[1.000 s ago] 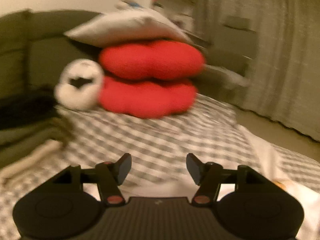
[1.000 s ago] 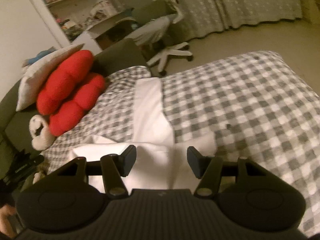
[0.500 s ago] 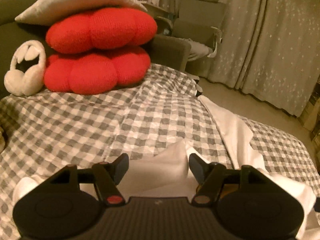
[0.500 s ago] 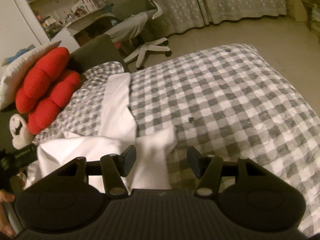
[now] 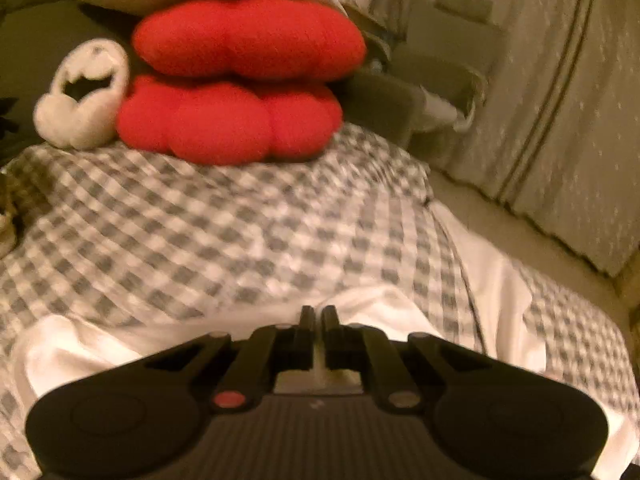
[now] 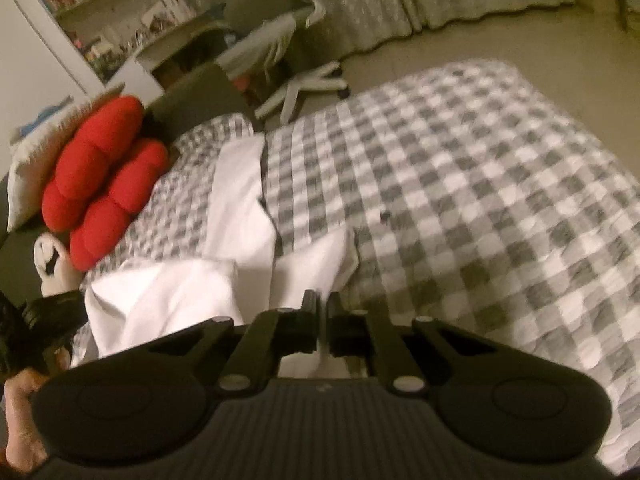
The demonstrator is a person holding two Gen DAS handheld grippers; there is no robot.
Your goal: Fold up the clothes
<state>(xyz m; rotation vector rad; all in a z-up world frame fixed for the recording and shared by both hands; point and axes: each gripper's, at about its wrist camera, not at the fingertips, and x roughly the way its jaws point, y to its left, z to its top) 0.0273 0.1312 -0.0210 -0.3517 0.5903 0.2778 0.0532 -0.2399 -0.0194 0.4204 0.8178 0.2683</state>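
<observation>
1. Garment (image 6: 168, 300), white and rumpled, lies on the checked bedspread (image 6: 460, 184), spread just ahead of both sets of fingers and reaching back under them.
2. On my left side, the left gripper (image 5: 318, 316) had its fingers wide apart half a second ago; now they are clenched nearly together, with a sliver of white cloth showing in the gap. I judge it has pinched the garment's near edge.
3. On my right side, the right gripper (image 6: 320, 300) has made the same change: parted fingers then, now clamped on white fabric between them.
4. With both edges caught, I judge a lift or fold-over can follow; which fold I cannot tell.
5. Both tools sit low, fingers pointing forward across the bed. The left faces the red cushions (image 5: 240, 80); a hand (image 6: 20, 408) shows low on the left in the right wrist view.
</observation>
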